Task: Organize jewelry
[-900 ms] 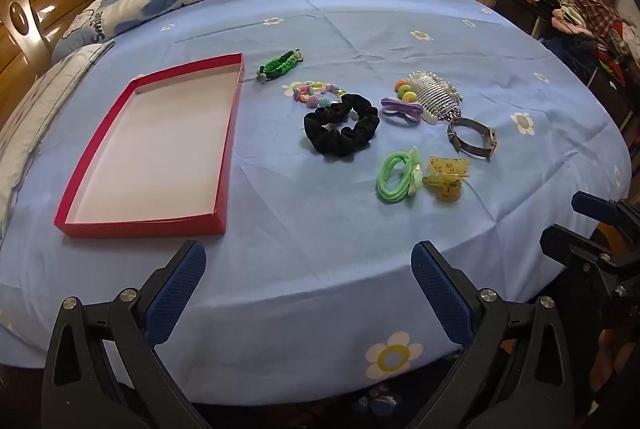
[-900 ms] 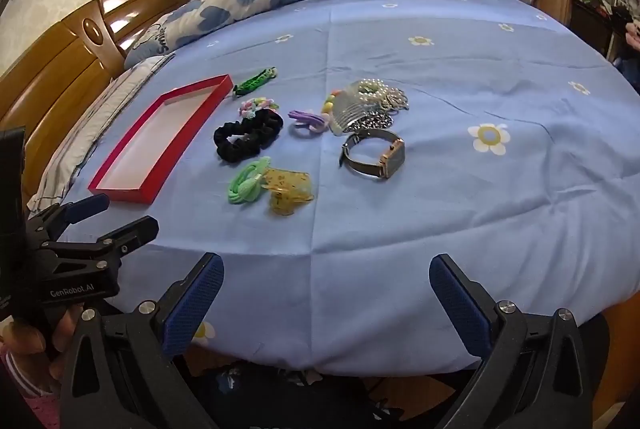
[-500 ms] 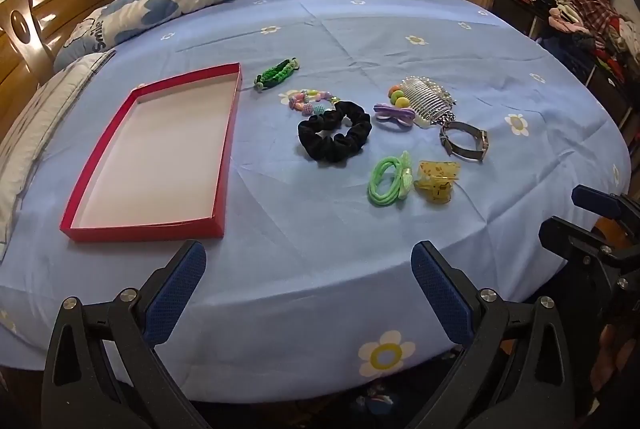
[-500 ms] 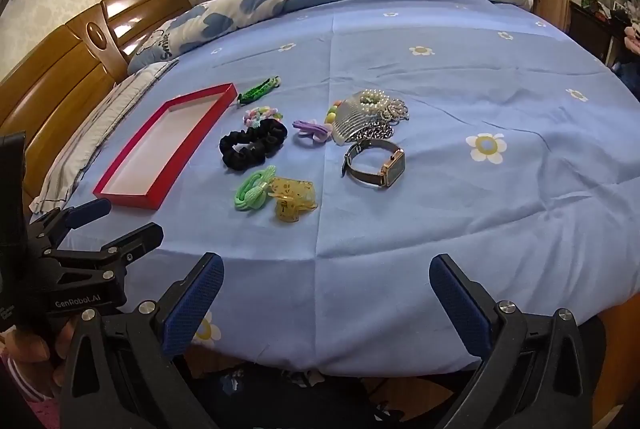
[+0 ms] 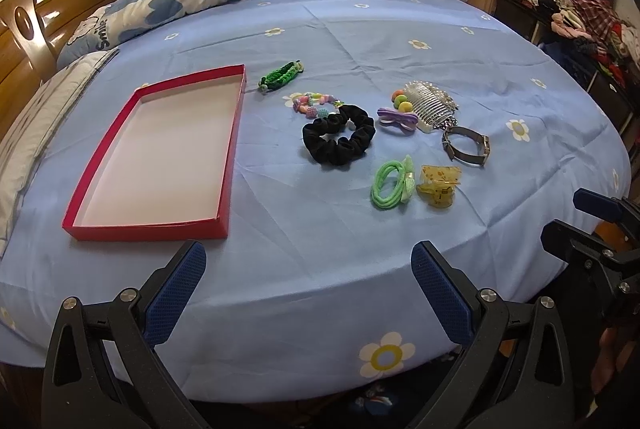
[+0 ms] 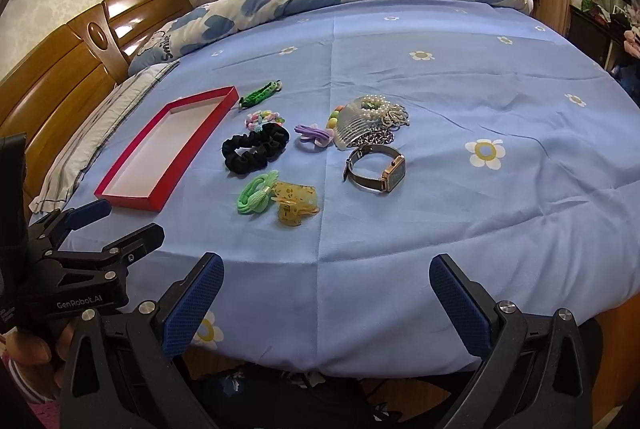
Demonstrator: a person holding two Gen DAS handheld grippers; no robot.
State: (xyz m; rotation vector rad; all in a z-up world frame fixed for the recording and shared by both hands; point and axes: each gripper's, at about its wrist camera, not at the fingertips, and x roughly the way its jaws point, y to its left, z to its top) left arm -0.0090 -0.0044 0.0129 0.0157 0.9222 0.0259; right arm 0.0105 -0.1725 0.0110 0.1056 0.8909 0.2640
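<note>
Blue bedsheet (image 5: 320,229): jewelry (image 5: 340,139) well beyond left gripper (image 5: 308,279).

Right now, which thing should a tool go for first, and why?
Probably the left tool should reach toward the black scrunchie. Both tools are open and hold nothing, the red tray is empty, and the scrunchie lies near the tray.

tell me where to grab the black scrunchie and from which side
Pinch the near arc of the black scrunchie, coming down from above with one of the fingers inside the ring and one outside. It lies flat on the blue sheet as an open loop, so there is a gap to drop into. The far arc touches the bead bracelet, so the near side is probably the cleaner grip.
</note>
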